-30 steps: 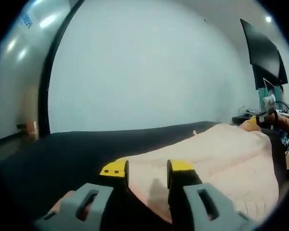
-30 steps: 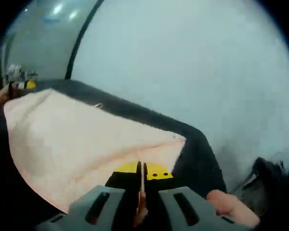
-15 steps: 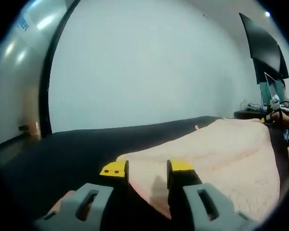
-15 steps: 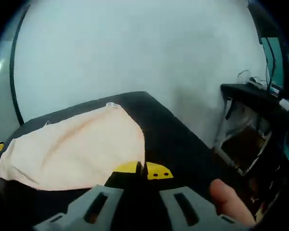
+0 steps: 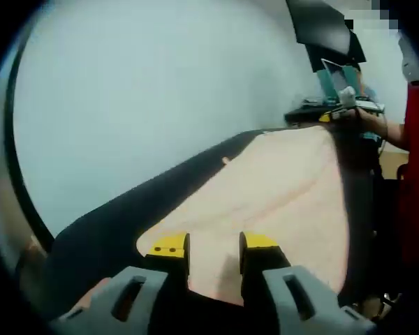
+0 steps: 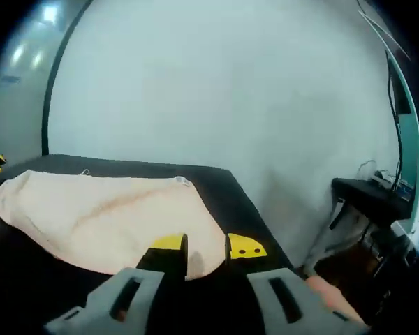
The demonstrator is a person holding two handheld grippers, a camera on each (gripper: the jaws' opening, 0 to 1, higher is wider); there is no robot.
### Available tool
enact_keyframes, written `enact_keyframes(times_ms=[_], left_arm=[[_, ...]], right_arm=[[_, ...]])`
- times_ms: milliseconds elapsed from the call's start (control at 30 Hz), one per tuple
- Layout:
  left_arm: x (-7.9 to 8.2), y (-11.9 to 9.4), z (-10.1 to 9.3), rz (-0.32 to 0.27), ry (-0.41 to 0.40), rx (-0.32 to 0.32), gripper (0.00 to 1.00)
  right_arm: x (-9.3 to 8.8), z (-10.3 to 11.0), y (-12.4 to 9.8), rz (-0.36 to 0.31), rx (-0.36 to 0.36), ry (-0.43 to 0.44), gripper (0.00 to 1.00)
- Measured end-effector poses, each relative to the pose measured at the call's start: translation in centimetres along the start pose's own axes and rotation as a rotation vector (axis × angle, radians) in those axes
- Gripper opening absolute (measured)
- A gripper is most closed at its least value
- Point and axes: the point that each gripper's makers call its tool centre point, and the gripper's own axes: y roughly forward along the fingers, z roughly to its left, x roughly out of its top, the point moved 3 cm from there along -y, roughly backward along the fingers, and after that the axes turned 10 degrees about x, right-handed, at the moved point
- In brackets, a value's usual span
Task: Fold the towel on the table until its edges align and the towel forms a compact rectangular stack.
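Left tool point(image 5: 214, 250) and right tool point(image 6: 207, 246) both released over towel point(image 6: 105, 216), black table point(image 6: 244, 209)

In the left gripper view, the near edge of the towel point(image 5: 279, 202) is disappearing behind the left gripper point(image 5: 214, 252), so any contact there cannot be told. Beyond the towel's far end, small items are blurring together. In the right gripper view, the towel's point(image 6: 105, 216) near corner is hiding behind the right gripper point(image 6: 207, 249).
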Motion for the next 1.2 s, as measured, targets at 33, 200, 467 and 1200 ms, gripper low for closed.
enact_keyframes(times_ms=[33,200,467,1200], left_arm=[[0.4,-1.2,-0.8,0.015,0.058,-0.027,0.26],[-1.2,-4.7,-7.0,0.186,0.317,-0.215,0.24],[-4.9,-2.6,-9.6,0.36,0.4,-0.224,0.16],[-4.7,-7.3,-3.4,0.247,0.251,-0.235,0.0]], right_arm=[[0.0,0.0,0.1,-0.004,0.0,-0.01,0.19],[0.5,0.6,0.1,-0.032,0.03,-0.007,0.19],[0.3,1.2,0.2,0.041,0.064,-0.063,0.18],[0.5,-0.1,-1.3,0.112,0.035,0.202,0.13]])
